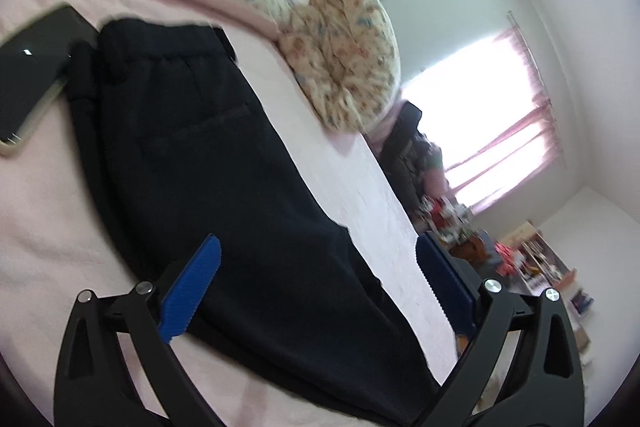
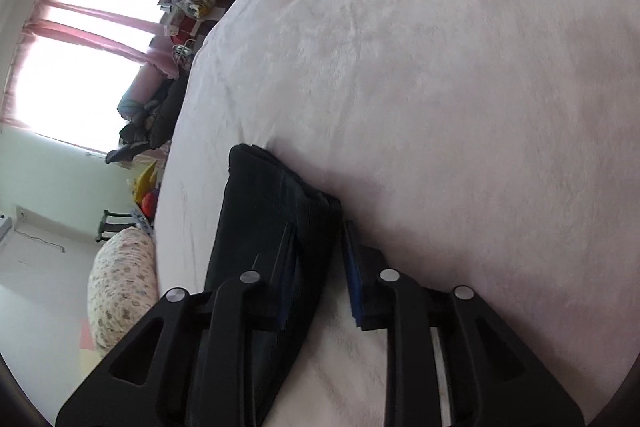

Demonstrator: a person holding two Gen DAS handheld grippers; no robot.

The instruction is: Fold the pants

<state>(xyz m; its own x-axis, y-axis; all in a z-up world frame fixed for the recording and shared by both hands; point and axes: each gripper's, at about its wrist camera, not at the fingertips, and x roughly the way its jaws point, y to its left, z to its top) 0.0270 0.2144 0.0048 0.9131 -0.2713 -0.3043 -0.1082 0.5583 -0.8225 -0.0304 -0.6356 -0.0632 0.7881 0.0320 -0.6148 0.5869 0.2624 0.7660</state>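
Dark navy pants (image 1: 208, 155) lie flat on a pale pink, plush bed cover (image 1: 48, 239), stretched lengthwise; the fabric is matte and smooth. The elasticated waistband, gathered into fine puckers, sits toward the pillow end of the bed, and a welt pocket slit shows below it. A black phone (image 1: 36, 67) with a glossy screen and pale case edge lies just beside the waistband, near the bed's edge. A black strap or cord runs along that same side of the pants; what it belongs to is unclear.

Two floral cotton pillows (image 1: 348, 55), cream with small pastel prints, are stacked at the head end, one puckered into a rounded shape.

Left gripper (image 1: 316, 279): black frame, ribbed blue pads, jaws spread wide, above the lower part of the pants, gripping nothing.

Right wrist view: the leg end (image 2: 276, 203) of the pants, several layers thick with a squared corner, lies on the fleecy cover well in from the bed's edge. Right gripper (image 2: 320, 239): jaws drawn narrow around the cloth's edge, a fold of dark fabric between the pads; whether the pads truly press it cannot be told.

Pink curtains (image 2: 92, 23) hang at a bright window.
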